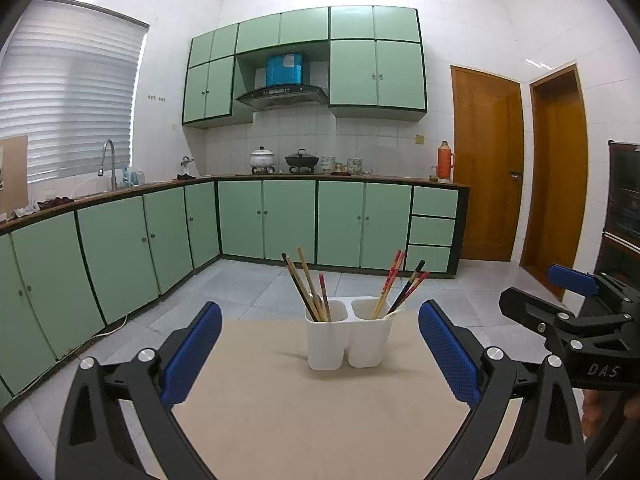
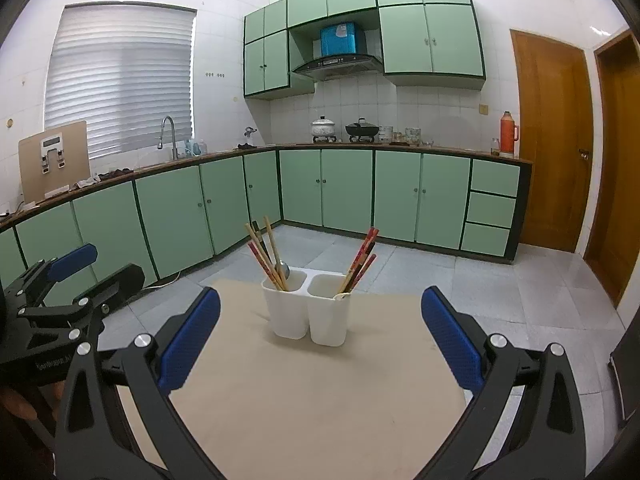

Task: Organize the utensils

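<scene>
A white two-compartment utensil holder (image 1: 347, 338) (image 2: 307, 312) stands on a beige table (image 1: 304, 412) (image 2: 316, 392). Its left compartment holds several chopsticks (image 1: 306, 288) (image 2: 266, 258) and a metal spoon (image 2: 282, 269). Its right compartment holds several red and dark chopsticks (image 1: 400, 288) (image 2: 360, 262). My left gripper (image 1: 320, 350) is open and empty, short of the holder. My right gripper (image 2: 320, 338) is open and empty, also short of the holder. Each gripper shows in the other's view: the right one at the right edge (image 1: 568, 304), the left one at the left edge (image 2: 76, 280).
Green kitchen cabinets (image 1: 264, 220) line the far walls, with a counter, sink tap (image 1: 108, 160), pots (image 1: 262, 158) and an orange thermos (image 1: 444, 162). Wooden doors (image 1: 486, 168) stand at the right. Grey tiled floor (image 1: 248, 284) lies beyond the table.
</scene>
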The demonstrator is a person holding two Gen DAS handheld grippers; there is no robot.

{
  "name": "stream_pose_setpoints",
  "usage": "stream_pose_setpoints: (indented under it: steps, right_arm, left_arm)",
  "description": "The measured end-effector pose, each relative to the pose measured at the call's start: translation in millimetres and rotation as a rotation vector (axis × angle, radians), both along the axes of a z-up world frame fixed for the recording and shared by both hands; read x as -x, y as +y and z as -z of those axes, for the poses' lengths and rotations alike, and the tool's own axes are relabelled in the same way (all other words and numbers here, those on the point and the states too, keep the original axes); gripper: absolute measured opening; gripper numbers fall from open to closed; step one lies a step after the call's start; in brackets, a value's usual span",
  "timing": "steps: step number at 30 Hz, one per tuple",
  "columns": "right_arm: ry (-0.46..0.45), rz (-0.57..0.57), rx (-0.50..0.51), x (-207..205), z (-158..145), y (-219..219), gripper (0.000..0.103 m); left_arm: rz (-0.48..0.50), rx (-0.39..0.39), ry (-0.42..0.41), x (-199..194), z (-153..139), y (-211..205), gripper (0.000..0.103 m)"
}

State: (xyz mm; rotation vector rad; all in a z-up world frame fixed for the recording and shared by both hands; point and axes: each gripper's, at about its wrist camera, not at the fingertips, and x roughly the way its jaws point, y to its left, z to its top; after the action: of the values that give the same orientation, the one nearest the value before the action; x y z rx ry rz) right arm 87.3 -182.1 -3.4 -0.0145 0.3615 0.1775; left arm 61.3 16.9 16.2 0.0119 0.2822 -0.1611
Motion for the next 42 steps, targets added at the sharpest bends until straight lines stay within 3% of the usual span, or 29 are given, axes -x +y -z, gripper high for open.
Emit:
stream_pose_setpoints:
  steps: [42]
  right_arm:
    - [-0.020,-0.012,0.007,5.8,-4.2,3.0,0.098]
  left_arm:
    - [-0.011,0.005,-0.013,5.4,-3.1,0.1,0.097]
